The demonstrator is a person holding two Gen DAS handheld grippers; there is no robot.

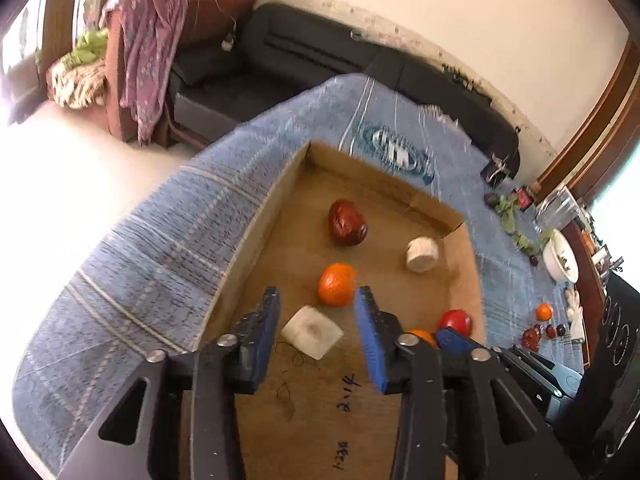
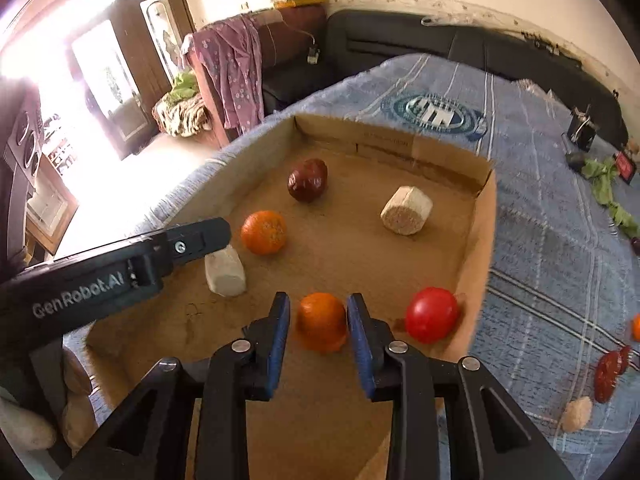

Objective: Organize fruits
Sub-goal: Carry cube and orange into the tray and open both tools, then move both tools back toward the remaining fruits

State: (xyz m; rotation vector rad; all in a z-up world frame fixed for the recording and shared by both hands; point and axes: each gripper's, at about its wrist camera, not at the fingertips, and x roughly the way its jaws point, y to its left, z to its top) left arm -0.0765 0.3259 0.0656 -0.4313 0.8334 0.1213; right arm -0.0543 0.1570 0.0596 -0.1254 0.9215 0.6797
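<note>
Across the middle of both views: shallow cardboard box (image 1: 260, 216) on a blue checked blanket (image 1: 140, 248). Behind it, along the top of the frame, black sofa (image 1: 304, 48) against a pale wall, with purple cloth (image 1: 152, 52) draped over furniture at upper left.

Inside the box, well apart: dark red fruit (image 1: 347, 222) and pale cylinder (image 1: 422, 254) toward the far wall, far orange (image 1: 337, 284) mid-floor, white block (image 1: 312, 332) nearer, red round fruit (image 2: 431, 314) against the right wall.

Left gripper (image 1: 316, 304): spread wide, grasping nothing, hovering over the white block with the far orange just beyond its fingertips.

Right gripper (image 2: 319, 320): narrowed around the near orange (image 2: 322, 322), which fills nearly the whole gap between the blue pads (image 2: 360, 332). Real clamping or mere bracketing: cannot tell, with a sliver possibly left at the left pad.

Low box walls close on the right and far sides. Bare brown floor at bottom centre, with handwritten marks. Out on the blanket at right: a small loose orange (image 1: 544, 312), dark fruits (image 1: 532, 338) and a white bowl (image 1: 562, 256).
</note>
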